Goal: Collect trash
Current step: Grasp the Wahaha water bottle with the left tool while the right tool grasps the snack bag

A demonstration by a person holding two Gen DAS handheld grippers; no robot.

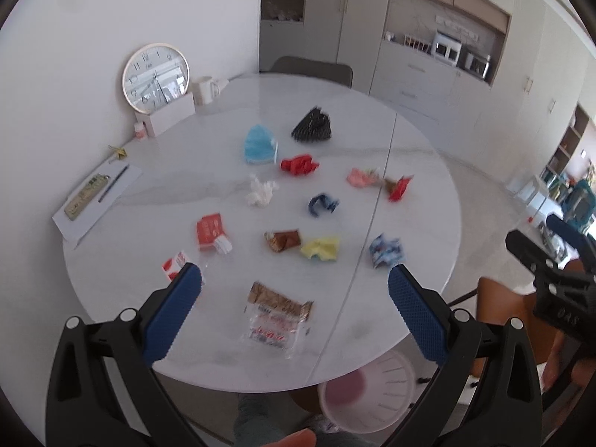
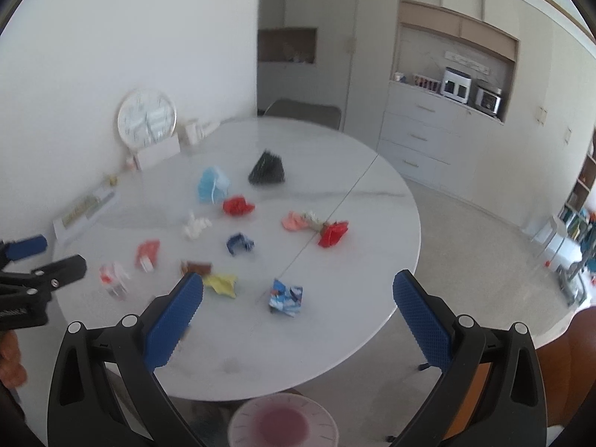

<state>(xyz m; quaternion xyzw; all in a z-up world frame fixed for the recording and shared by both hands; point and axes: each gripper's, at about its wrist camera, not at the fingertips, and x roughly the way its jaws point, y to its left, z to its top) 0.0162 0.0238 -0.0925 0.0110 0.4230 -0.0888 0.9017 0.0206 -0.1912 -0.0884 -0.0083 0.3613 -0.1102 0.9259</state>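
While both the left hand-held gripper (image 1: 294, 285) and right hand-held gripper (image 2: 298, 285) hover spread and empty, trash sits scattered across the worktop (image 1: 417, 171); next, closing on the clear wrapper (image 1: 277, 318).

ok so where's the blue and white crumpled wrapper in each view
Left wrist view: the blue and white wrapper lies right of centre, just above the tip of the left tool's right finger.
Right wrist view: it lies near the middle, between the right tool's fingers.
Shared landmark: the yellow wrapper to its left.
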